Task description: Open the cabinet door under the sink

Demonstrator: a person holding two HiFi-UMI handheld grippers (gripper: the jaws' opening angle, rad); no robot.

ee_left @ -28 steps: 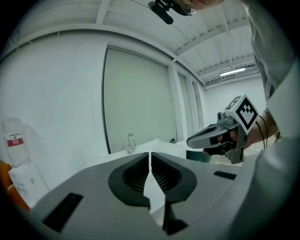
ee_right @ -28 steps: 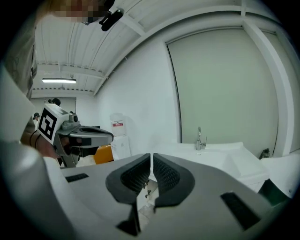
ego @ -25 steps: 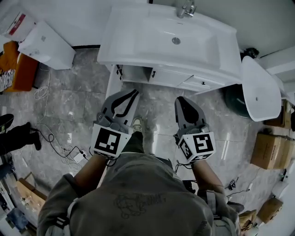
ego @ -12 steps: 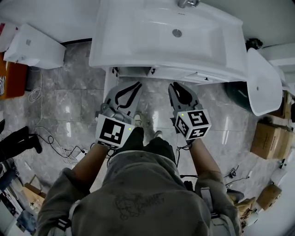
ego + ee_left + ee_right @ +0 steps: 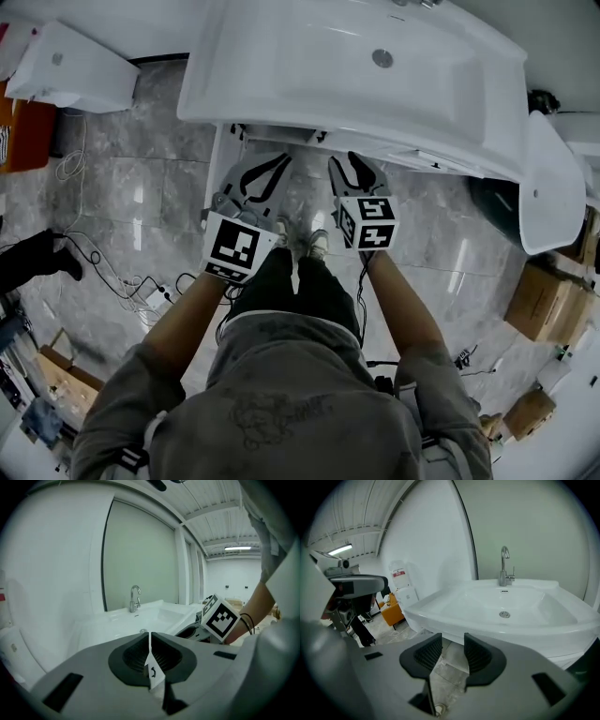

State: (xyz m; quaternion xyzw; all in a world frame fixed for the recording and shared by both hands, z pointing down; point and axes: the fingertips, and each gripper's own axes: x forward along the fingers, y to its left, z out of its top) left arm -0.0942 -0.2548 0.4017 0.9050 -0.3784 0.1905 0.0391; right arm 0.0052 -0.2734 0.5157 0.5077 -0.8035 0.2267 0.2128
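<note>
Hovering before the cabinet (image 5: 281, 139) under the sink (image 5: 281, 66): left gripper (image 5: 277, 160) fingers pressed together, right gripper (image 5: 352, 161) fingers spreading, empty; door not yet grasped.

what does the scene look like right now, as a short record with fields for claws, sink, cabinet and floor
left claw: shut, nothing between its jaws, held in front of the sink
right claw: jaws opening, nothing between them, only floor shows through the gap
sink: white basin, empty, chrome faucet at the back
cabinet: white, under the sink, mostly hidden by the basin's rim; both claws look short of it
floor: grey marble tiles, cables on the left, cardboard boxes on the right
</note>
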